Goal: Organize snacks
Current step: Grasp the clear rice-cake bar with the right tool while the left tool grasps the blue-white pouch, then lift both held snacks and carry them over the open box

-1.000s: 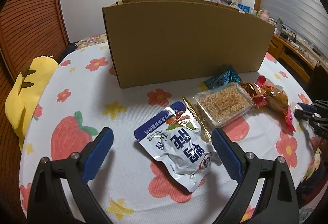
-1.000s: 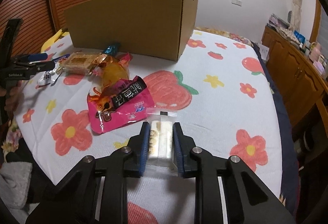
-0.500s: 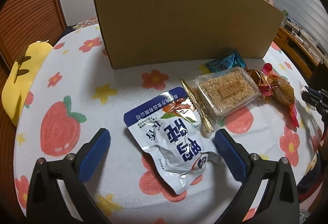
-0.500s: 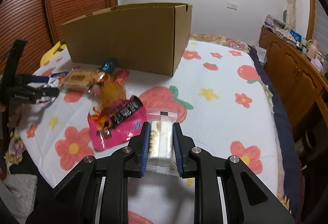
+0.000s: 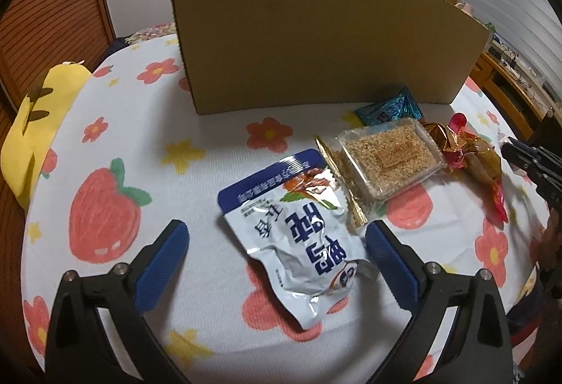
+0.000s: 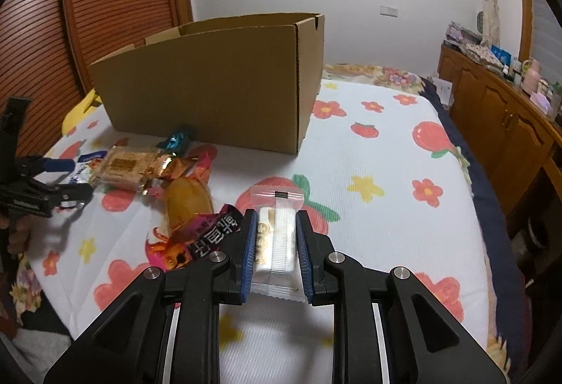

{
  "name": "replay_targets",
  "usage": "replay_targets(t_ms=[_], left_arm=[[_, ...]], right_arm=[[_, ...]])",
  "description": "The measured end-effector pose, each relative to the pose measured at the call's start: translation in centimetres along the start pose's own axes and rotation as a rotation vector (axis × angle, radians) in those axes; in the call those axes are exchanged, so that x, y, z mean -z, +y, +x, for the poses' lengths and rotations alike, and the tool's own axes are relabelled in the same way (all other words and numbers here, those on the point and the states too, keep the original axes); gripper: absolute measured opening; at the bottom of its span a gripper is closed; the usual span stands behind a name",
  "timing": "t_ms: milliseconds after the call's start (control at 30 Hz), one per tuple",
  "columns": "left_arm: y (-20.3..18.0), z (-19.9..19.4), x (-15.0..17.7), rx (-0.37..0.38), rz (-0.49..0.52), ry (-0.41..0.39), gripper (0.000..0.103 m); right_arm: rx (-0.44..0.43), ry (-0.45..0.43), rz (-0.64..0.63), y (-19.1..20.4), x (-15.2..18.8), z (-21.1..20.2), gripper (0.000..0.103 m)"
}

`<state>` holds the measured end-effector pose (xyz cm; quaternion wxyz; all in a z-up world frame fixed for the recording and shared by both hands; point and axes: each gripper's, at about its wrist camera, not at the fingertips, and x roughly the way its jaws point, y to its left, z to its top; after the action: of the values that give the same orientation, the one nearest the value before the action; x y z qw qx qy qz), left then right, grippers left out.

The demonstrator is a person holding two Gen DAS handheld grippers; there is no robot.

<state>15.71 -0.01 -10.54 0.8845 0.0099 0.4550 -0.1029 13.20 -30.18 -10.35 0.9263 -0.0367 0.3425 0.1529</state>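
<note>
In the left wrist view, the left claw stands wide open and holds nothing; a white-and-blue pouch lies on the flowered bedspread between its fingers, untouched. Just beyond it sit a clear tray of sesame brittle, a teal candy and the cardboard box.

In the right wrist view, the right claw is clamped on a clear-wrapped white biscuit packet. A pink packet lies just left of it, the box further ahead.
</note>
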Motion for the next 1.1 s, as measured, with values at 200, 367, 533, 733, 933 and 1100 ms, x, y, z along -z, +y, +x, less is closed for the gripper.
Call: replay_targets(t_ms=[200,367,533,733,933,1100], left_arm=[[1.0,-1.0,1.1,-0.011,-0.002,-0.012,0.093],[2.1,-1.6,1.3,-0.001,-0.045,-0.012,0.089],[1.9,-1.3,0.5,0.016,-0.055,-0.018,0.089],[0.4,-0.6,-0.1,0.005,-0.007,-0.003,0.069],[0.3,-0.7,0.3,-0.026,0.023,-0.022,0.064],[0.3,-1.2,0.9,0.004,0.032,-0.025,0.062]], right_arm=[[0.006,0.016,0.009,-0.2,0.0,0.6,0.020],[-0.001,0.017,0.031,-0.6,0.2,0.7,0.020],[0.010,0.016,0.017,-0.3,0.2,0.7,0.020],[0.014,0.016,0.012,-0.2,0.2,0.7,0.020],[0.007,0.014,0.018,-0.2,0.3,0.7,0.020],[0.004,0.012,0.017,-0.3,0.3,0.7,0.020]])
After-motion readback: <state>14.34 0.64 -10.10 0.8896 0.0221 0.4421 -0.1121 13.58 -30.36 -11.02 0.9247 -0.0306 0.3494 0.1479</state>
